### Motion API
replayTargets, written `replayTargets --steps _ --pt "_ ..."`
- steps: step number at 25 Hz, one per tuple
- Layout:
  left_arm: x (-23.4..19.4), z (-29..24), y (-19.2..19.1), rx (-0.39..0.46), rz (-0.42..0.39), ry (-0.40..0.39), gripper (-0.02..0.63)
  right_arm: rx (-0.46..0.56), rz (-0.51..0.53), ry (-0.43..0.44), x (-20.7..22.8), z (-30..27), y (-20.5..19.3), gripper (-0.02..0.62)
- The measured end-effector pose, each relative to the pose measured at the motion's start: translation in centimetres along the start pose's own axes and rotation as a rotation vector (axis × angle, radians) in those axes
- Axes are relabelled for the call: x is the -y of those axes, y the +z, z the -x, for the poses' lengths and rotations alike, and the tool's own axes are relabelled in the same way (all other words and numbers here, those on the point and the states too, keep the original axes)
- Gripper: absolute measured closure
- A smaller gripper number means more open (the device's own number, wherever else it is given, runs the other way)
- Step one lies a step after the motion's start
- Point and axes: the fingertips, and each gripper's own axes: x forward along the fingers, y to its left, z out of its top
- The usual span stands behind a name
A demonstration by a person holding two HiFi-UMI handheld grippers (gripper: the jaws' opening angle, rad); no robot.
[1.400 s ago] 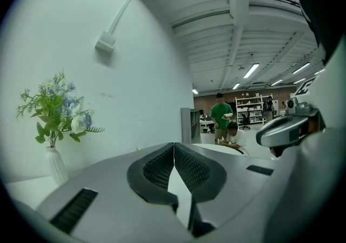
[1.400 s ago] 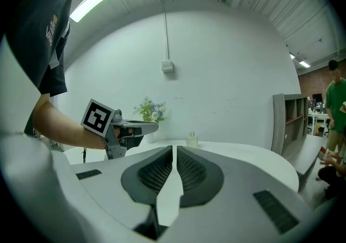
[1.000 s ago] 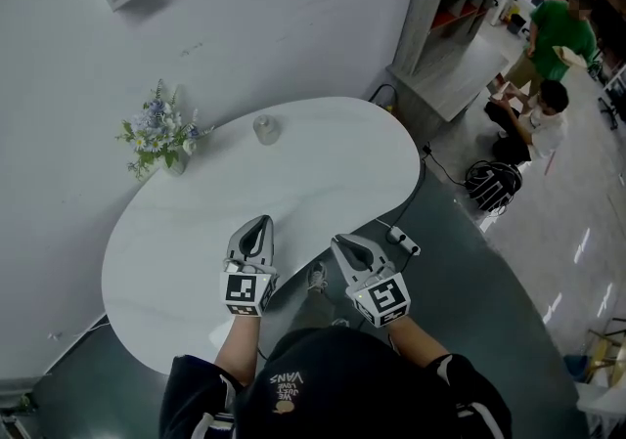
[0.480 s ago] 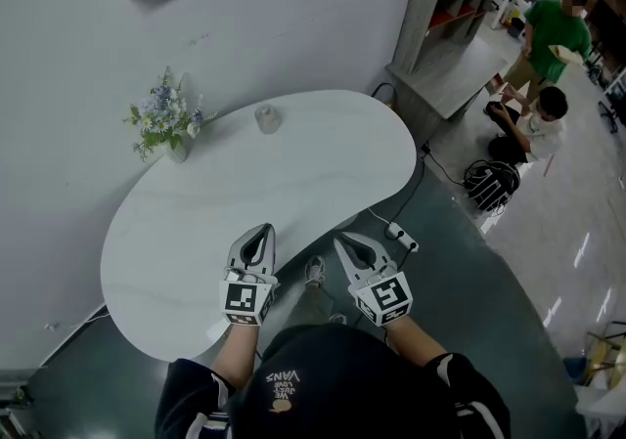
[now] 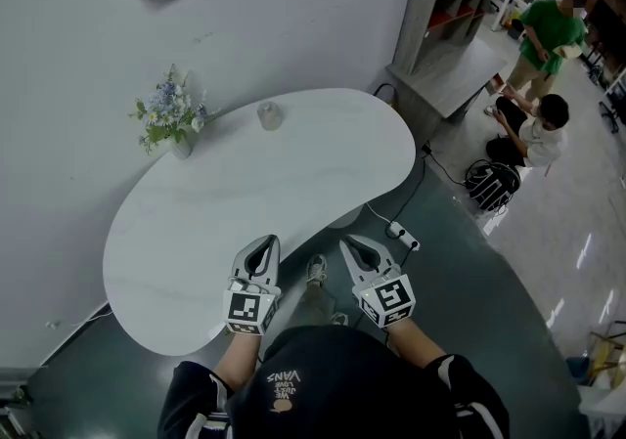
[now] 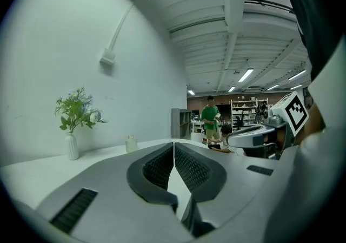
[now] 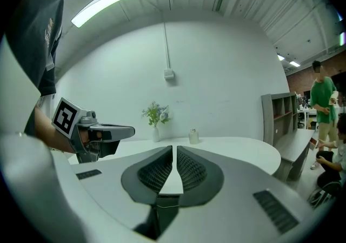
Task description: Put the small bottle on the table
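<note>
Found the small bottle (image 5: 268, 115) standing upright on the far side of the counter (image 5: 323, 168), close to the wall and near the vase of flowers (image 5: 177, 126). Not held, not touched by anything.

Checked the left gripper (image 5: 265, 244): shut tight, holding nothing. Checked the right gripper (image 5: 349, 245): likewise closed tip to tip, empty.

Compared with a second ago:
- Logged both grippers as drawn back toward the body.
- Had the left well over the counter top then; puts it only at the near rim now.
- Puts the right off the rim, above the floor.
- Shows more bare counter ahead of both, and a wider gap to the bottle.
- Noted no change in jaw state on either side.
- Saw no shift of bottle against vase.

Judged the placing step finished: bottle already set down and let go. Read the motion as a withdrawal, not a fresh reach. Expect nothing further beyond clearing away without bumping the counter. Rated the risk to the bottle low at this separation.
</note>
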Motion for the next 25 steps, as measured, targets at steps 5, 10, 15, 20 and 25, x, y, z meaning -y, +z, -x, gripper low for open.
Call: replayTargets --steps 5,10,15,20,25 --pt "1.5 1.2 -0.7 -0.014 0.002 -0.034 0.584 0.001 -0.002 -0.008 -0.4 0.8 -0.3 0.540" --pt "3.0 2.0 -1.3 -0.021 0.017 -0.054 0.584 -0.001 -0.003 -0.012 -0.7 1.5 -0.8 0.538" --pt "4.0 2.4 -1.3 -0.022 0.018 -0.066 0.584 -0.001 -0.016 -0.015 -0.7 2.1 -1.2 0.540" --pt "4.1 2.7 -1.0 -0.016 0.011 -0.061 0.584 0.004 -0.016 -0.015 -0.8 2.5 -1.2 0.540" --pt "4.5 2.7 -0.3 -0.003 0.003 -0.060 0.584 0.019 -0.015 -0.030 -0.2 3.1 -0.7 0.541"
